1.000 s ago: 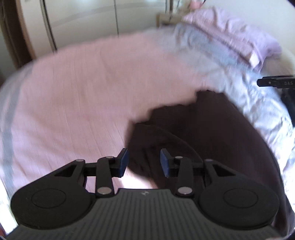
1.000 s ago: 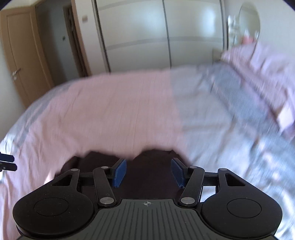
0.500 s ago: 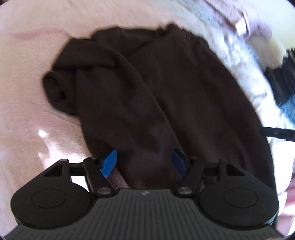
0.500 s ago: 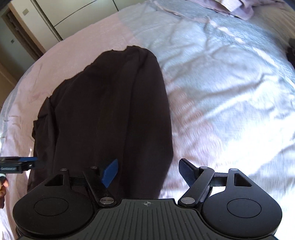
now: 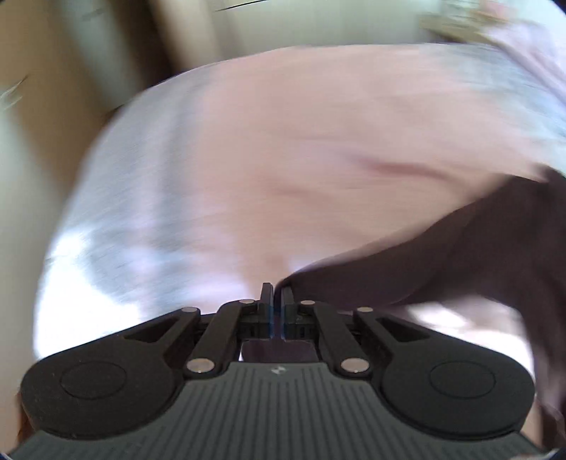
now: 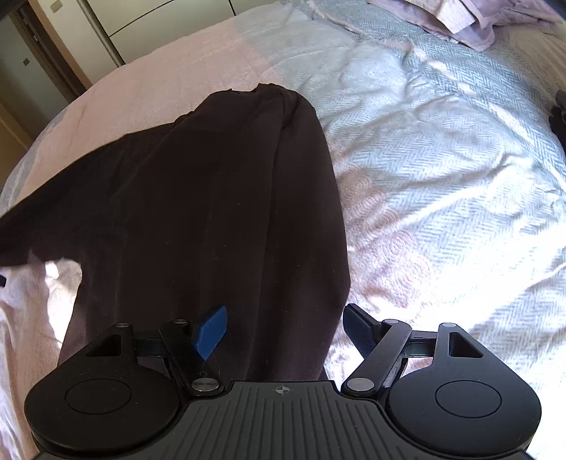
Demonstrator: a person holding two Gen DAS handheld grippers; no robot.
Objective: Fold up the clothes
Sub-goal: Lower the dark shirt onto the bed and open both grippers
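A dark brown garment (image 6: 219,198) lies lengthwise on the bed, its near end under my right gripper (image 6: 286,327), which is open with its jaws straddling the cloth's right edge. One part of the garment stretches out to the left, lifted off the bed. In the blurred left wrist view my left gripper (image 5: 277,293) is shut on an edge of the dark garment (image 5: 460,254), which trails off to the right.
The bed has a pink cover (image 6: 169,67) on its left half and a pale blue woven cover (image 6: 442,148) on its right. Lilac pillows (image 6: 470,17) lie at the head. Wardrobe doors (image 6: 106,21) stand beyond the bed. A dark object (image 6: 559,116) sits at the right edge.
My left gripper closed on the garment's edge and pulled it out to the left, swinging its view toward the bed's far side. My right gripper stayed open over the garment's near end.
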